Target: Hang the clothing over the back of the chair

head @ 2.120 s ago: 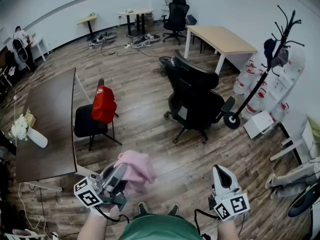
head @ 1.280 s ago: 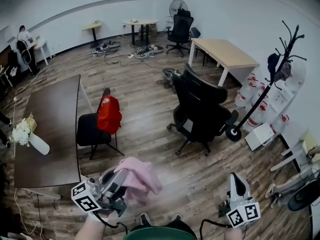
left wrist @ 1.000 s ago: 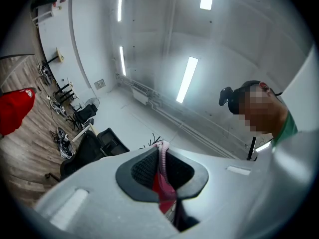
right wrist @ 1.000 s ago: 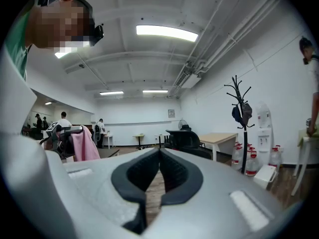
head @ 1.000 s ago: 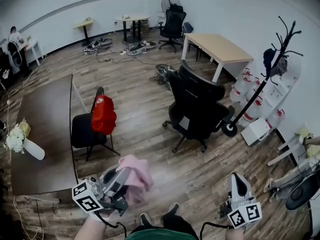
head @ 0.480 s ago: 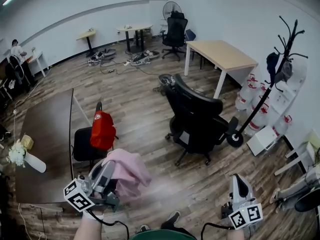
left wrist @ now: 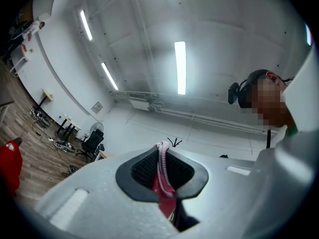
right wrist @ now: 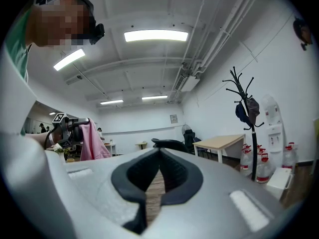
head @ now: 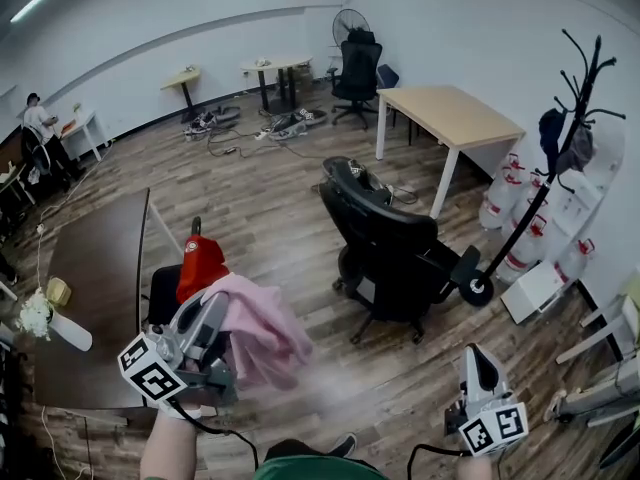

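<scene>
The left gripper (head: 208, 320) is clamping a pink garment (head: 262, 333), holding it up in the air at the lower left of the head view. In the left gripper view its jaws are pressing together on a thin fold of the pink fabric (left wrist: 162, 169), which is standing up between the dark pads (left wrist: 142, 171). The rest of the garment is hanging in a loose bunch to the gripper's right, above the wooden floor (head: 300, 218). The right gripper (head: 479, 360) is pointing forward at the lower right, its jaws closed tip to tip with nothing between them. The black office chair (head: 390, 243) is standing well apart from the garment, further ahead and to the right, with its tall back bare. Just beyond the garment, a small black chair (head: 165, 293) is carrying a red item (head: 200, 266) on its back, beside a dark surface (head: 90, 288).
</scene>
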A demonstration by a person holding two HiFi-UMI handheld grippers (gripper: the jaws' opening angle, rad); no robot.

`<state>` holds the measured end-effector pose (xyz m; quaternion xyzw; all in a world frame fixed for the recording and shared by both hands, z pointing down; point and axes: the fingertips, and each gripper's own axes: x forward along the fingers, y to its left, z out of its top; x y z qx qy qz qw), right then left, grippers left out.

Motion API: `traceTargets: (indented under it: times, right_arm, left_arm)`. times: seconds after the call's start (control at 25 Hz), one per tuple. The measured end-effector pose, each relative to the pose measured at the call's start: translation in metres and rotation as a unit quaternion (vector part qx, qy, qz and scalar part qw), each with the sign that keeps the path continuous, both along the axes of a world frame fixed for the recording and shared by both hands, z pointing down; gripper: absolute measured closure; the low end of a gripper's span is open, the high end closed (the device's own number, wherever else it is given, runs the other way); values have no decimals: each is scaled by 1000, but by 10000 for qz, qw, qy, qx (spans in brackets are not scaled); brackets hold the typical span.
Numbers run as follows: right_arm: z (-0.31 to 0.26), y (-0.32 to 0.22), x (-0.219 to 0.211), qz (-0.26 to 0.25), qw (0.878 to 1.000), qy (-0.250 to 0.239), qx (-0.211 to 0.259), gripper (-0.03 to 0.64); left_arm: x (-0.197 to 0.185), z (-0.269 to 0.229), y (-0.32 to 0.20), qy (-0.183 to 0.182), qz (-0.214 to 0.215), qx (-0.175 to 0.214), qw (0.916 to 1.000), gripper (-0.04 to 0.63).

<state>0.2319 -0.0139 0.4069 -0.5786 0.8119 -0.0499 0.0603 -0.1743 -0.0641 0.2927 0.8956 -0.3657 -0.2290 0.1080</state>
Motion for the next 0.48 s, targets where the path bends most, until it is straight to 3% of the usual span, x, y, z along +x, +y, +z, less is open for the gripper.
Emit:
traceTargets:
  times: [0.32, 0.48]
  right_arm:
    - [5, -18, 27, 96, 9999, -59, -104, 614]
    - [9, -28, 35, 203, 9997, -54, -149, 614]
  left_arm:
    - [44, -75, -48, -489, 183, 779, 9956, 572]
    - [67, -104, -86, -519, 357, 1021, 9928, 572]
